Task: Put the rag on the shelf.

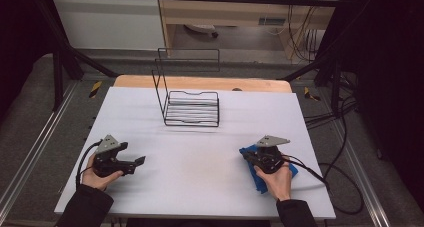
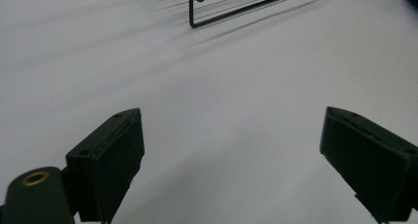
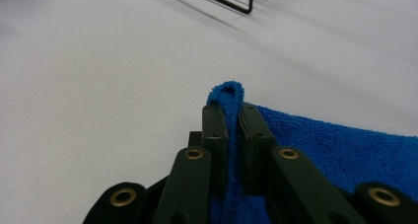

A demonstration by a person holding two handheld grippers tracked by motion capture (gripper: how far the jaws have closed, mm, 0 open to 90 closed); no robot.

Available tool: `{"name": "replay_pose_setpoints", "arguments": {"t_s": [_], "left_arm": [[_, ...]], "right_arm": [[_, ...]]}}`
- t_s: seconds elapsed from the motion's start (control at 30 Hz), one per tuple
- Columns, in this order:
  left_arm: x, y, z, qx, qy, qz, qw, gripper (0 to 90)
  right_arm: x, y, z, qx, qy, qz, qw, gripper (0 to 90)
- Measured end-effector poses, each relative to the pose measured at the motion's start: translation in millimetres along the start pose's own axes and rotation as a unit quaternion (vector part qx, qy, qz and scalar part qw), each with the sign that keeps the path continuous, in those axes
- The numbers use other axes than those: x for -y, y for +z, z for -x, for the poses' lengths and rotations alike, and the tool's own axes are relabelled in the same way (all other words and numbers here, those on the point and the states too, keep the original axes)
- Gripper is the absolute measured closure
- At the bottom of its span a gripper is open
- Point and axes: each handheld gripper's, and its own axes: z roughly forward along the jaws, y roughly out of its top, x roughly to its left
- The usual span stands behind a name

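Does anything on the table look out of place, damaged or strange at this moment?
Nothing stands out. The blue cloth is bunched only where the right claw pinches it, and the wire rack stands upright on the table.

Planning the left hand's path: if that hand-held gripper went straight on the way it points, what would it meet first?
Probably bare white table; the wire rack sits farther ahead. The left hand-held gripper is open and empty.

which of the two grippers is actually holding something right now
The right gripper: its jaws are pinched shut on a fold of the blue cloth. The left gripper has its jaws spread wide with only bare white table between them.
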Motion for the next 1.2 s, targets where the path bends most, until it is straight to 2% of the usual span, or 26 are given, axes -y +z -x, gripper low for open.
{"name": "replay_pose_setpoints", "arguments": {"t_s": [0.57, 0.93, 1.2], "left_arm": [[0.2, 0.1, 0.0, 0.0, -0.001, 0.0, 1.0, 9.9], [0.6, 1.0, 0.3, 0.0, 0.001, -0.003, 1.0, 10.1], [0.5, 0.7, 0.8, 0.001, 0.002, -0.002, 1.0, 10.3]], "right_arm": [[-23.9, 25.5, -30.9, -0.038, 0.006, 0.003, 0.9993, 83.8], [-47.9, 61.2, -57.5, -0.053, 0.007, -0.004, 0.9985, 83.7], [-64.8, 94.8, -77.3, -0.063, 0.001, -0.009, 0.998, 83.5]]}}
